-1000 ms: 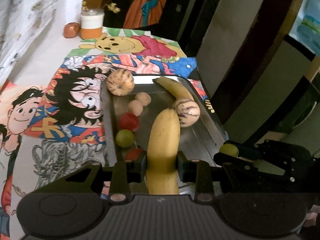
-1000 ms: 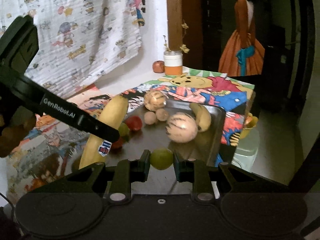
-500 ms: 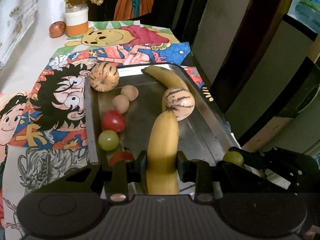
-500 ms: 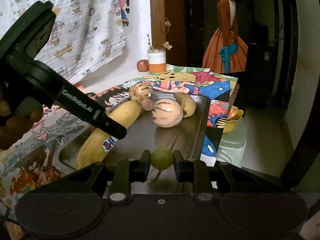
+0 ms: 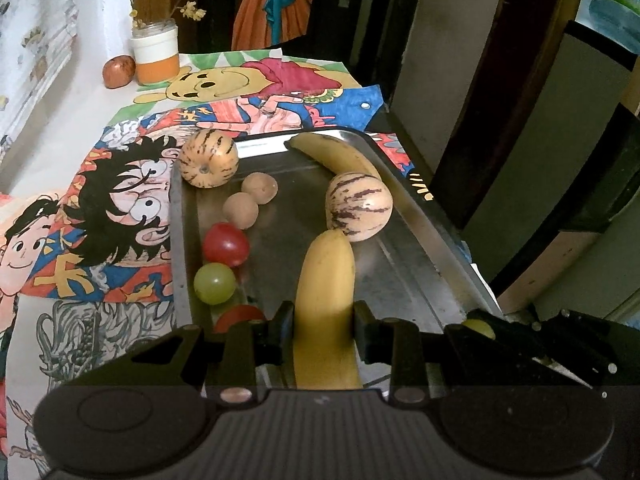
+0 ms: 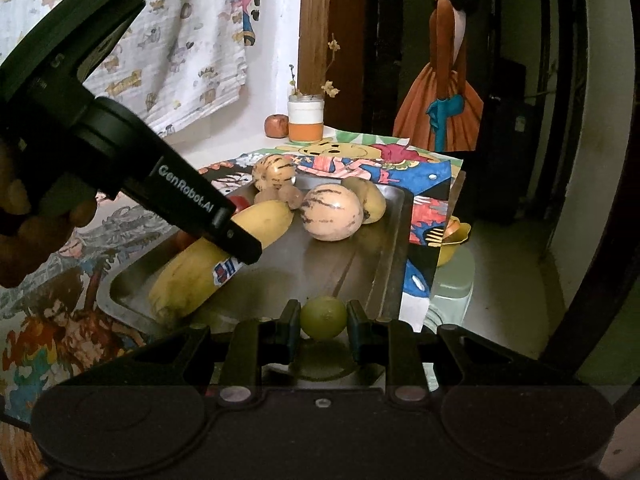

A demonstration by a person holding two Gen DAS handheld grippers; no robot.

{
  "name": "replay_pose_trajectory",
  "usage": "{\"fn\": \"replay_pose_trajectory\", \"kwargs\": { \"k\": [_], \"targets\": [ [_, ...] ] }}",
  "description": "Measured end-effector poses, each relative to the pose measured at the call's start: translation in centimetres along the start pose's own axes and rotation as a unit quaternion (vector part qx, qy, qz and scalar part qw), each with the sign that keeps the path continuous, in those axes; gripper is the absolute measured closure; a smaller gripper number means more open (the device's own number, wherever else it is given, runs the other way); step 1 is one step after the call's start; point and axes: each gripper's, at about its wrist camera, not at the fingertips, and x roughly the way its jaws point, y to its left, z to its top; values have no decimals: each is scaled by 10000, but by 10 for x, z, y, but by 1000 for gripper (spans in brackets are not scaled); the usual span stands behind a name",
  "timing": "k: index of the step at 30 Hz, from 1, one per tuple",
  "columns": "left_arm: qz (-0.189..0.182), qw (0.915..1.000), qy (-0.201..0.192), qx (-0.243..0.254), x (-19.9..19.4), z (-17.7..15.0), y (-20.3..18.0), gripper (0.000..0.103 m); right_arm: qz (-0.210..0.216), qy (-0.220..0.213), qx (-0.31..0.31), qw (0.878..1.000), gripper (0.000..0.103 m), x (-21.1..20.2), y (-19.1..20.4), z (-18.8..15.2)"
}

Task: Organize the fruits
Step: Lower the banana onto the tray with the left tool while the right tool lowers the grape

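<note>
Yellow banana [image 5: 326,300] is pinched in the left claw [image 5: 325,330], lower over the metal tray [image 5: 420,216] than before. Right claw [image 6: 323,322] pinches a green grape [image 6: 323,317], lower too.

A yellow banana [image 5: 326,280] lies lengthwise over the steel tray [image 5: 416,216], tip touching a striped melon [image 5: 359,205]. Another banana [image 5: 340,156], another melon [image 5: 208,158], two brown fruits [image 5: 250,200], tomatoes [image 5: 225,244] and a grape [image 5: 214,283] fill it. A second grape [image 6: 323,317] sits above its near edge.

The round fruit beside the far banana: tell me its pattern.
Cream skin with dark purple stripes, clearest in the left wrist view.
</note>
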Motion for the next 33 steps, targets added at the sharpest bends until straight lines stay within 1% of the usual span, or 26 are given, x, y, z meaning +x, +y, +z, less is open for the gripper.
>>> {"fn": "replay_pose_trajectory", "kwargs": {
  "k": [9,12,25,29,33],
  "targets": [
    [132,9998,-138,-11,1,-7,-3,69,-59,-13,2,10000,76,0,1,-3],
    [184,9997,-149,-19,2,-9,-3,67,-95,-34,-28,9999,75,0,1,-5],
    [99,9998,-146,-101,2,-15,-4,66,-146,-66,-98,9998,75,-1,4,-7],
    [85,9998,-117,-99,2,-17,-5,63,-152,-70,-96,9998,75,-2,4,-8],
    [76,9998,-136,-130,-1,-17,-5,63,-227,-135,-143,9995,72,-5,6,-9]
  ]
}}
